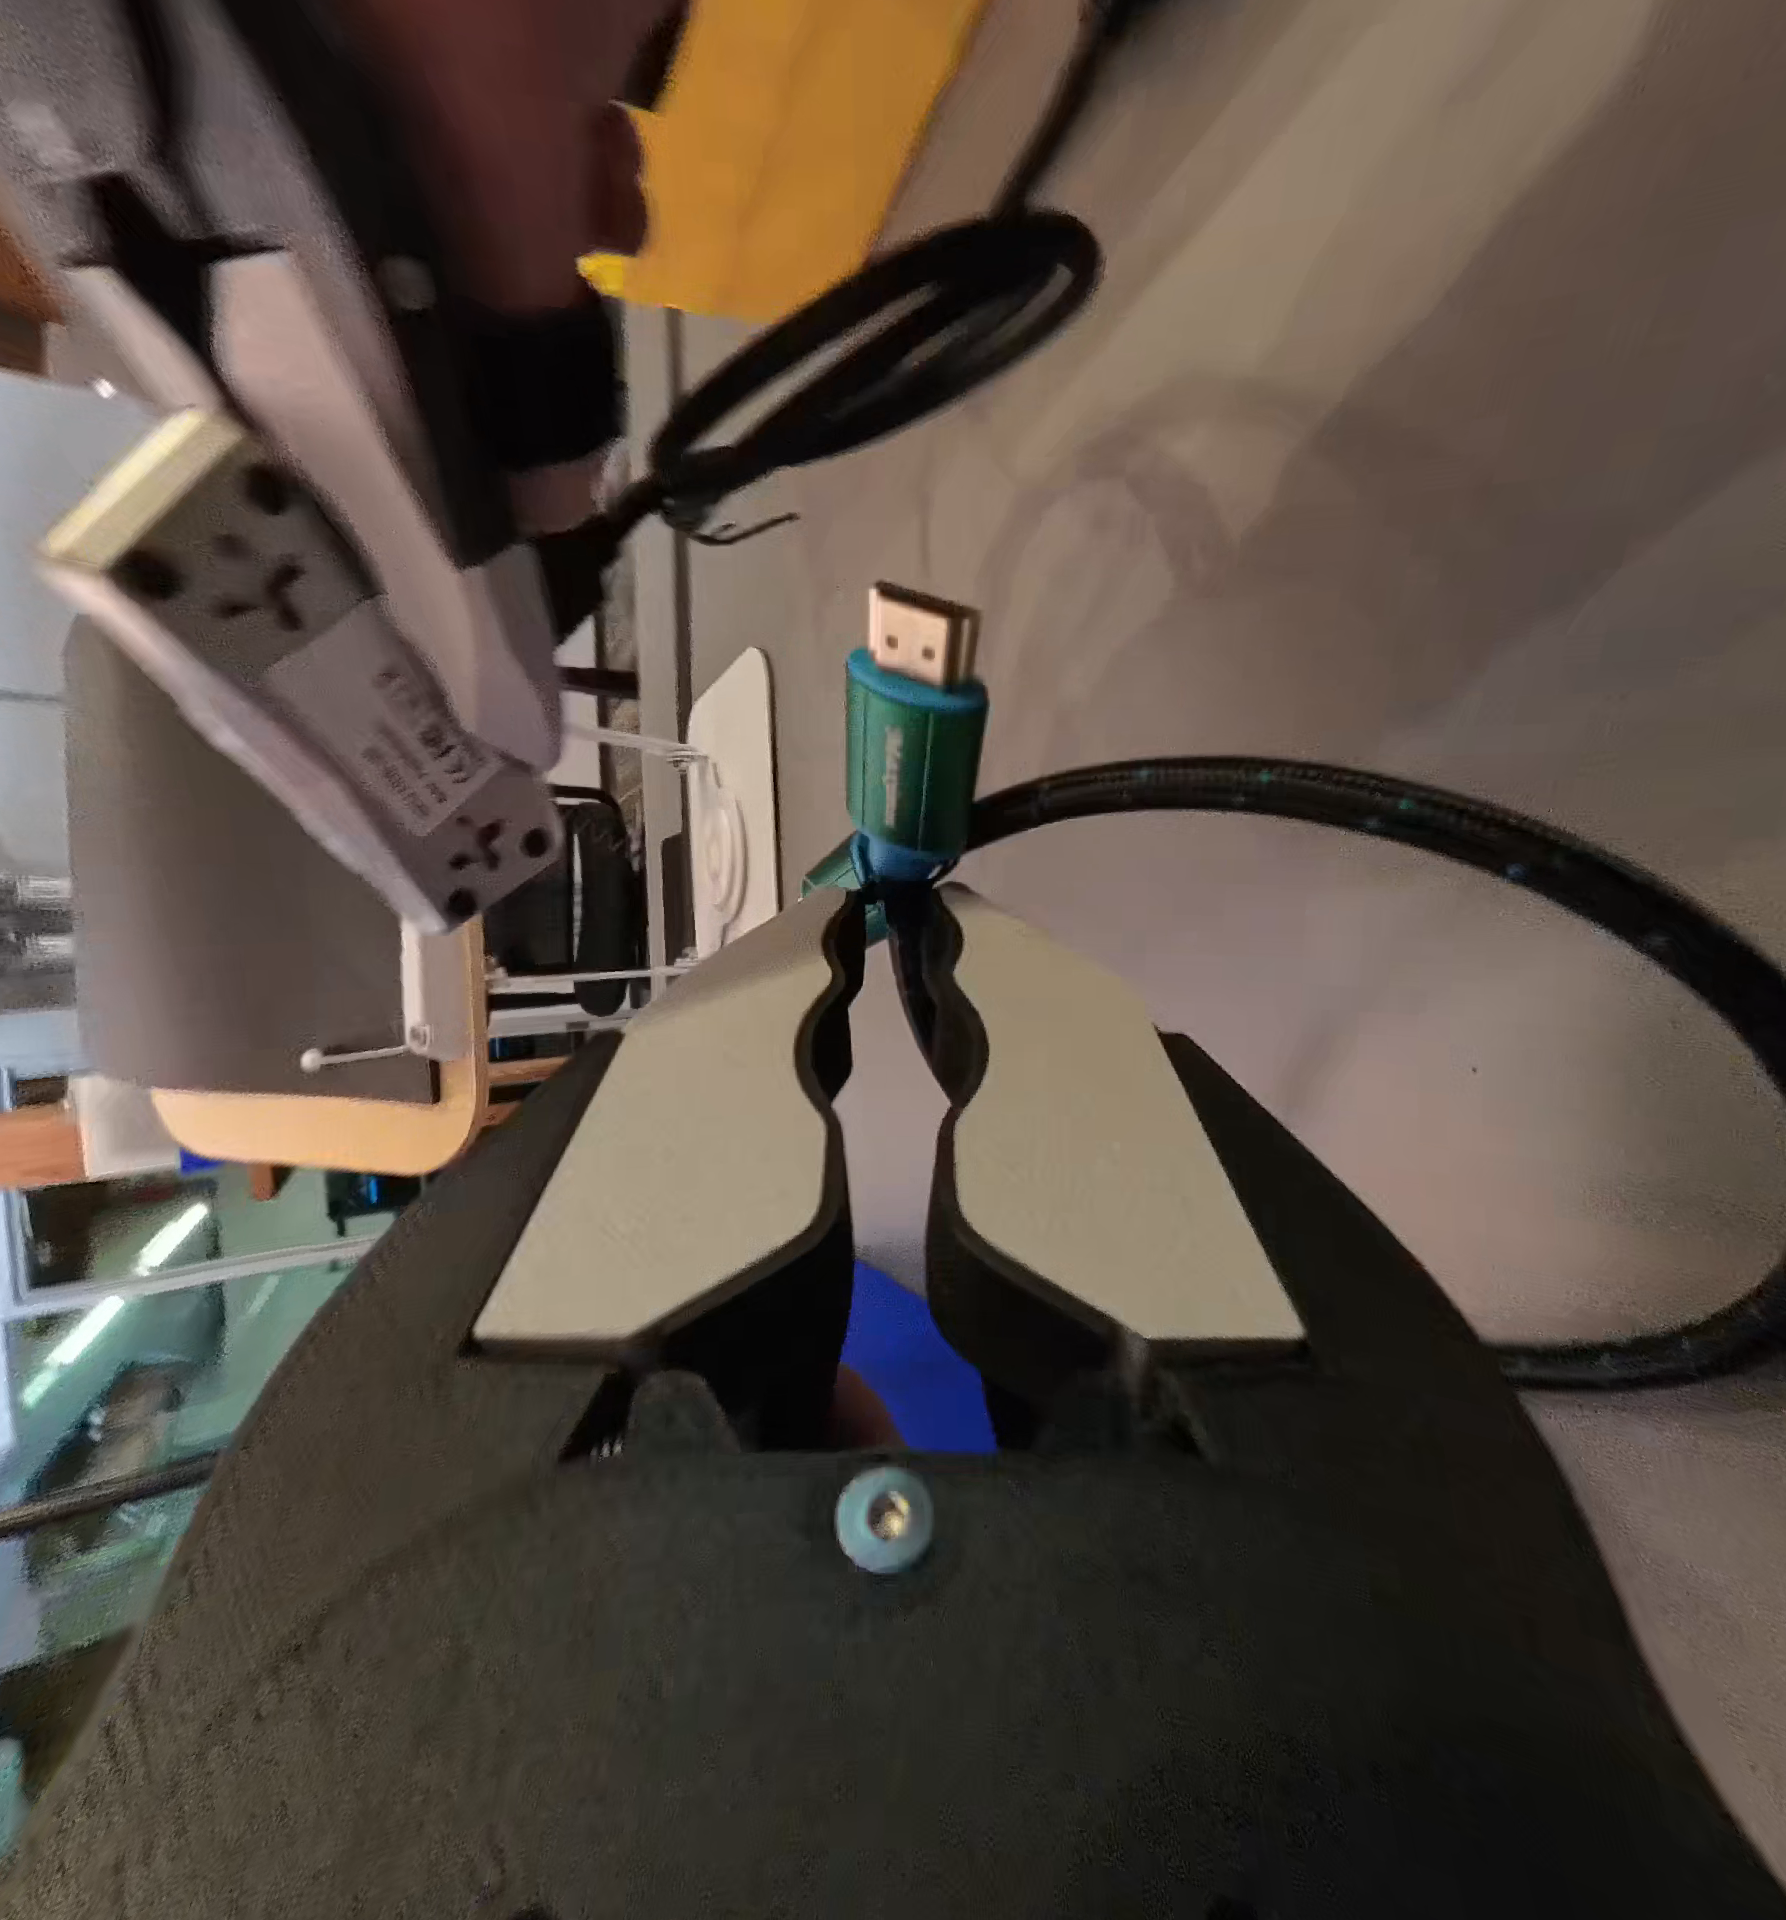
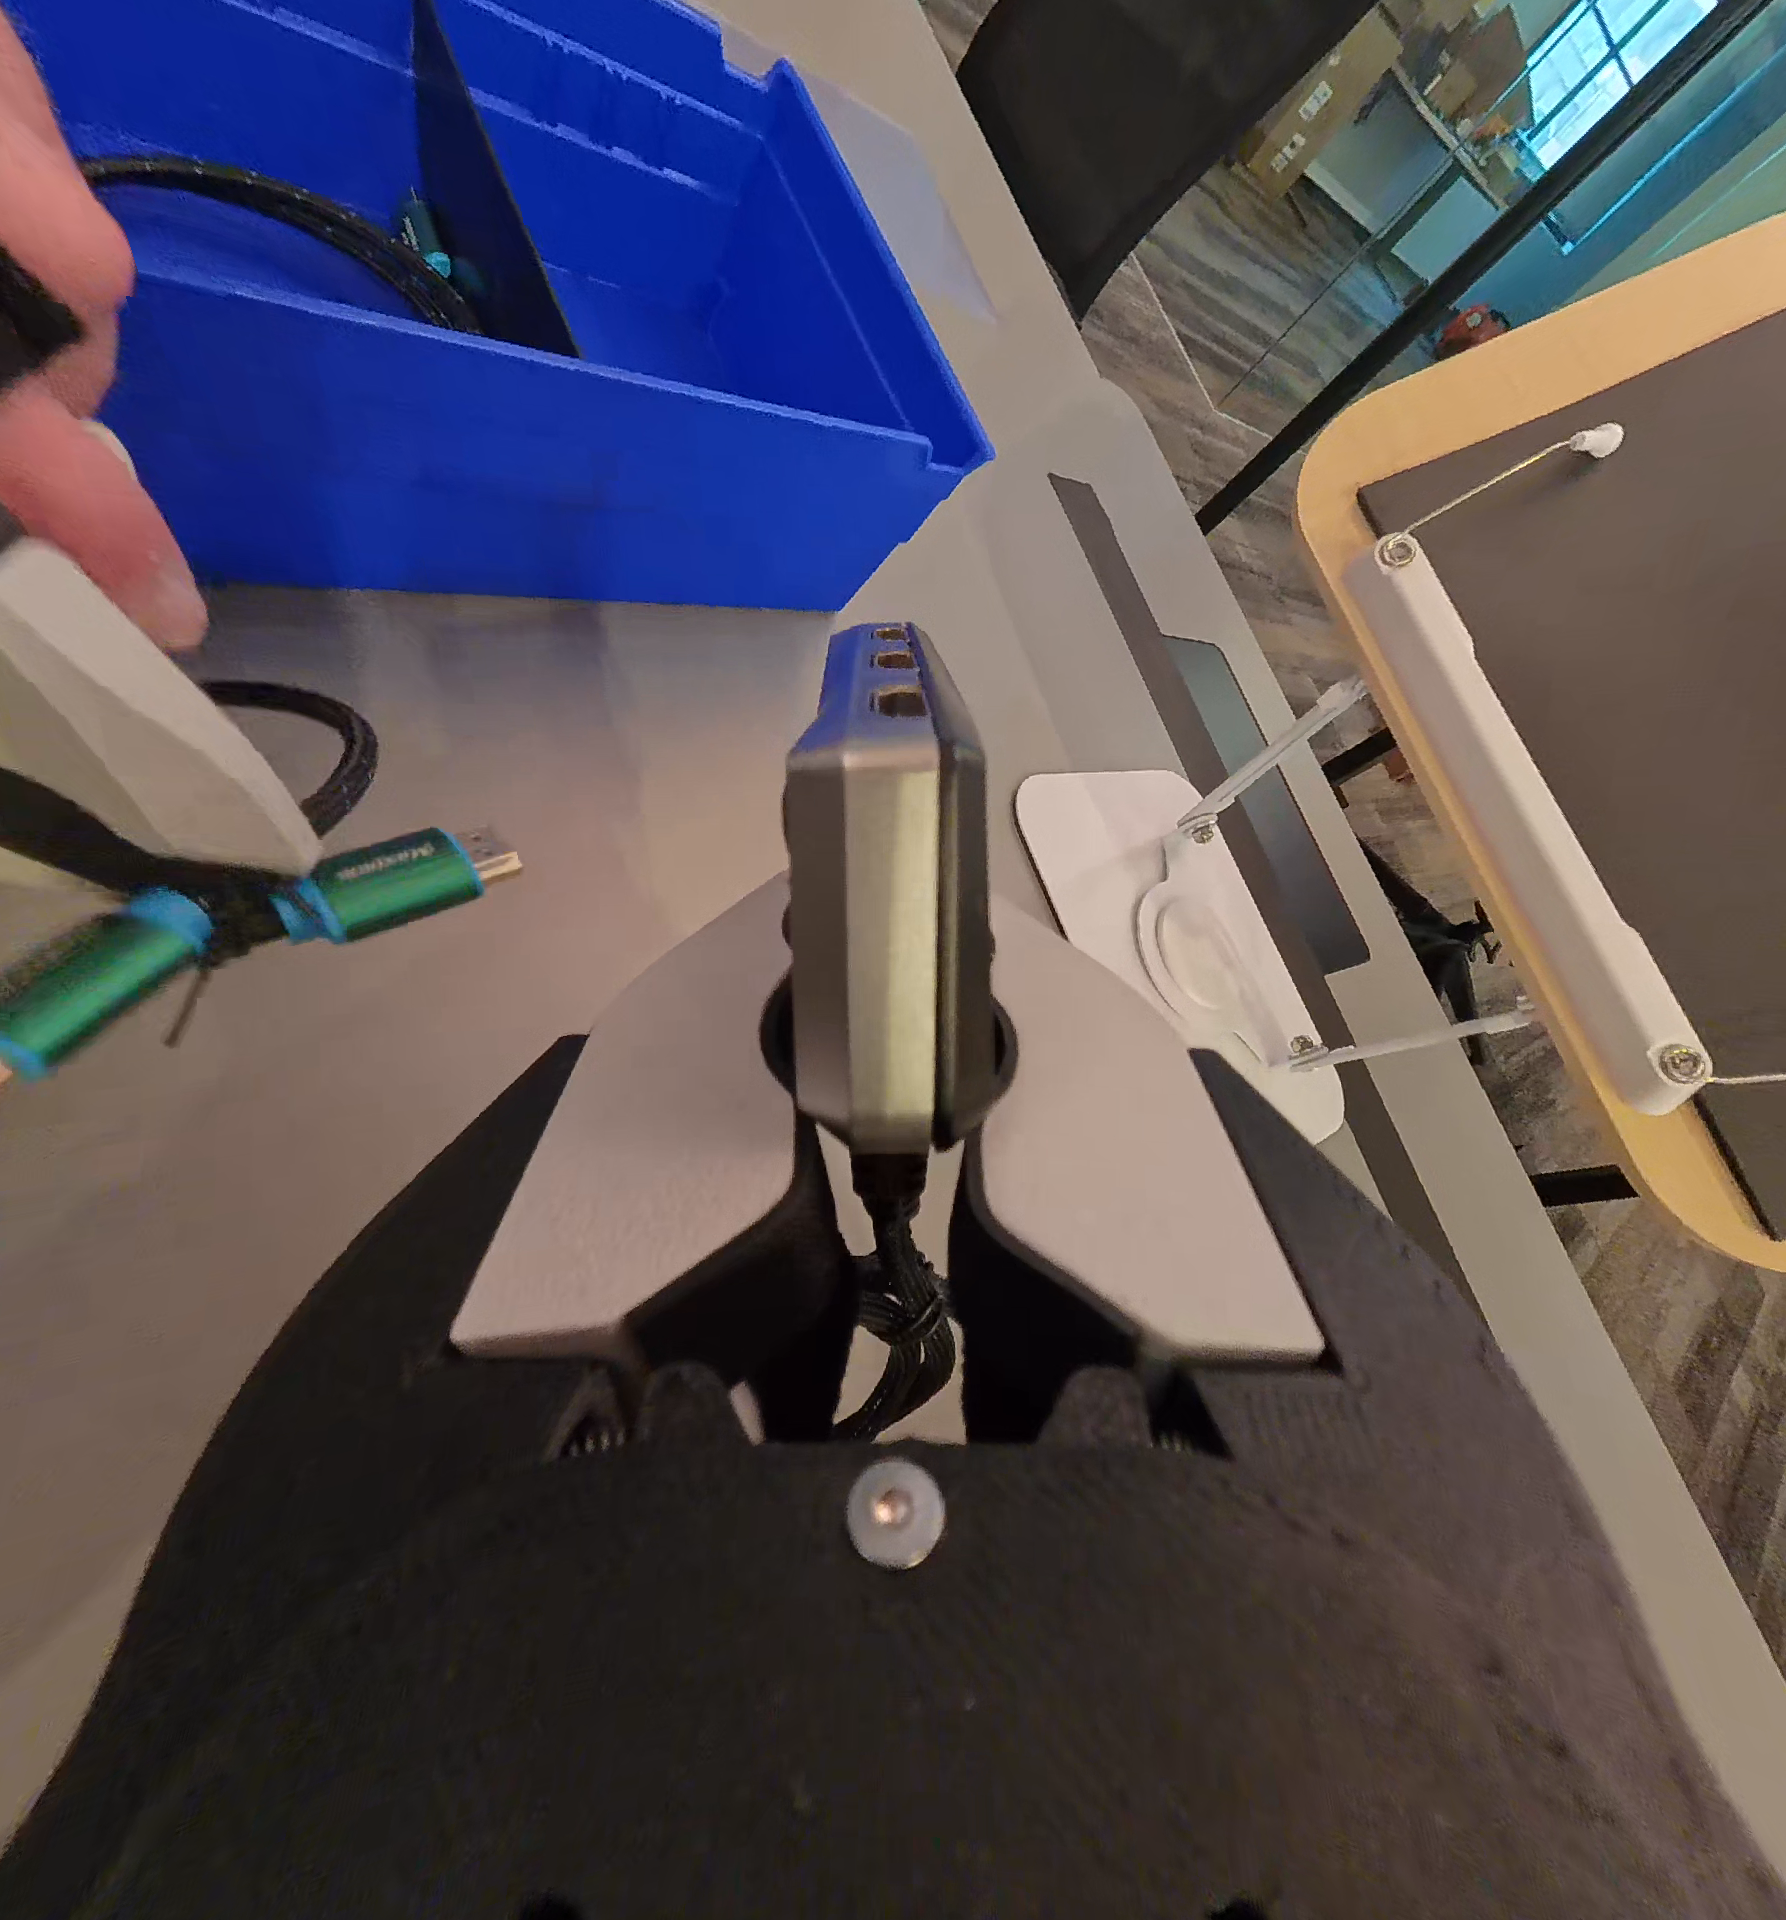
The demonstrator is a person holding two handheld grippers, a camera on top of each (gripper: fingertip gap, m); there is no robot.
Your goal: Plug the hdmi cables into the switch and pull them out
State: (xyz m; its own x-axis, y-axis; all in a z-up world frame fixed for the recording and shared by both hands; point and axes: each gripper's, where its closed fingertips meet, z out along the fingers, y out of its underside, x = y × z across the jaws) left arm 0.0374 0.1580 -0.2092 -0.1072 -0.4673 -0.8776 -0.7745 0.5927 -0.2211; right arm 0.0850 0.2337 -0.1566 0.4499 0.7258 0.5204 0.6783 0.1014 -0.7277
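**Now: cable in your left hand-held gripper, switch in your right**

Now your left hand-held gripper (image 1: 894,925) is clamped on the braided black HDMI cable (image 1: 1491,821) just behind its plug (image 1: 915,727), a green metallic shell with blue collars and a gold tip that points away from you. The cable loops to the right over the smooth grey worktop (image 1: 1388,520).

Your right hand-held gripper (image 2: 884,1039) is closed around the switch (image 2: 884,894), a flat grey metal box held on edge, with three small ports (image 2: 894,670) in a row on its far face and a black lead running back between the fingers.

Only the right wrist view shows a blue plastic bin (image 2: 515,447) with a dark divider and another coiled cable inside, a second green plug (image 2: 58,1008) tied beside the first, and a wood-edged board (image 2: 1595,727) past the worktop's edge, above patterned carpet.

Only the left wrist view shows the switch's labelled underside (image 1: 307,675), blurred, and a yellow sheet (image 1: 785,156).
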